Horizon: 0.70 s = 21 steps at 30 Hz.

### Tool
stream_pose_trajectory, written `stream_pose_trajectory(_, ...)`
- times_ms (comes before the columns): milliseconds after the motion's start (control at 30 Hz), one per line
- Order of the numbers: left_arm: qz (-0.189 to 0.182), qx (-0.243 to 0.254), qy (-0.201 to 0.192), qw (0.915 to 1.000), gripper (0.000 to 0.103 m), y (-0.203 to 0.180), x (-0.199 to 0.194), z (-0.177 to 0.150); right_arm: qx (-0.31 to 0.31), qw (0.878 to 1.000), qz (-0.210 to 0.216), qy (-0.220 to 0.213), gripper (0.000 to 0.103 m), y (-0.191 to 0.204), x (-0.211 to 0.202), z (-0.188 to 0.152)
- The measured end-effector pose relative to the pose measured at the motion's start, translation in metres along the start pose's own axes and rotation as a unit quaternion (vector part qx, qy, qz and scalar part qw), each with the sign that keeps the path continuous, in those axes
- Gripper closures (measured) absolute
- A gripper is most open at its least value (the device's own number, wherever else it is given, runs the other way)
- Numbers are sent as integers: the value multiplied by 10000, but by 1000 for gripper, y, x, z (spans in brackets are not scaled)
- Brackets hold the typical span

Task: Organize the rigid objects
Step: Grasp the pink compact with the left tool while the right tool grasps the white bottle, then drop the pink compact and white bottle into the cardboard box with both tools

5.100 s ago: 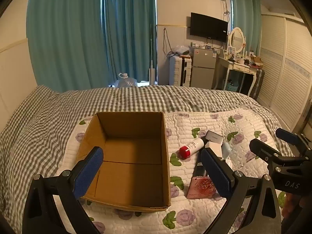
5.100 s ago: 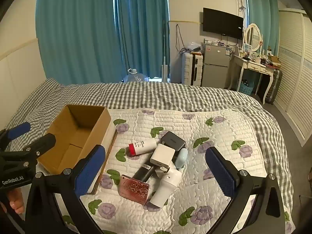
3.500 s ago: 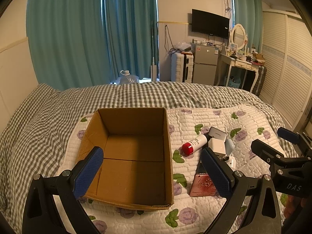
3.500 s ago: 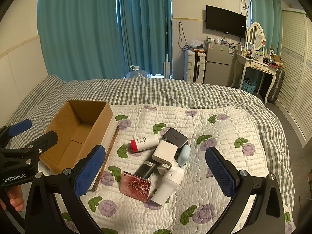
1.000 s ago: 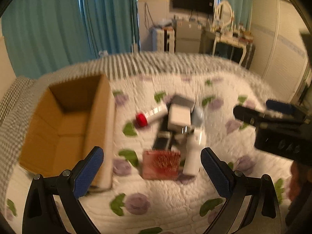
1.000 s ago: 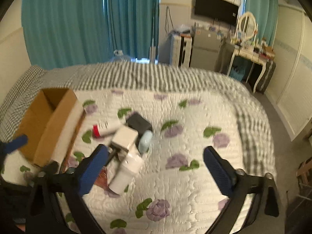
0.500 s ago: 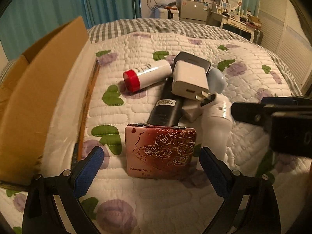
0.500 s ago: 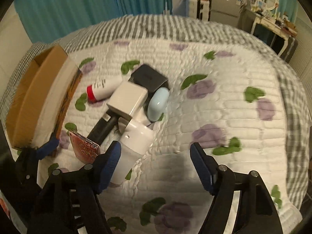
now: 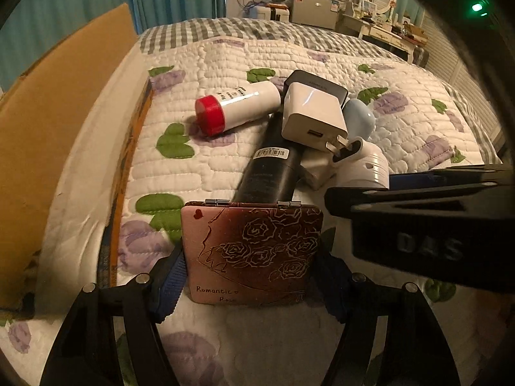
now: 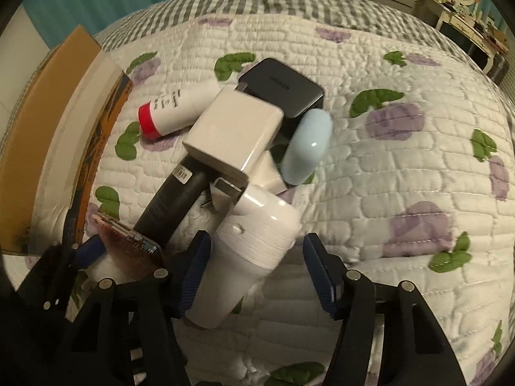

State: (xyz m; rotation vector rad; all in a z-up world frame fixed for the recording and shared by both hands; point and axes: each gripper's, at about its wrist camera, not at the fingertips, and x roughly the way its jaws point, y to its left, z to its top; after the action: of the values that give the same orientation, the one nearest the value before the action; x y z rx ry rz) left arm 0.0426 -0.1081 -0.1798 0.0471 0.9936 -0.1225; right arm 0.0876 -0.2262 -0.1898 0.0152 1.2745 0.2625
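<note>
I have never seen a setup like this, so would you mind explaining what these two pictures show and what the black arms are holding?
No robot here: a person holds two hand grippers, each with a fisheye camera looking along its fingers. In the left camera's view, the left gripper brackets a pink rose-patterned compact. In the right camera's view, the right gripper straddles a white cylinder, not yet clamped. Both lie in a pile on the quilt with a red-capped tube, a white charger and a black tube. A cardboard box sits left.
</note>
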Motion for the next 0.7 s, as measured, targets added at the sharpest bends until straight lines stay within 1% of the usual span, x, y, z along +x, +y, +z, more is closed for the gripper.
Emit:
stream_pose_trajectory(133,103,-8,40,9999,31,4,-8,-5,43,10000,58,21,49,1,7,2)
stream_pose_trajectory(300,115,-13,15,9999,31,7,-26,-9,25,9997,214,-147,52,2,-2,-1)
stream_pose_trajectory(367,103,-8,3,9999,31,6,-35,-8,6,9995,198,-236,52,1,-12,-4)
stream_pose_trajectory(467,88,48,3,9999,31,4,-49,-7,-45,9987,152,-487,53,1,-30,-10)
stream_pose_trajectory(600,63,167,-193,9997,31,1,-77,-3,-70,9971,-2,-753,53,-2,-56,-14)
stream_pose_trajectory(700,-21,152,-394,9991,31,5,-100,4,-3,9952,-59,-973,53,-8,-82,-12)
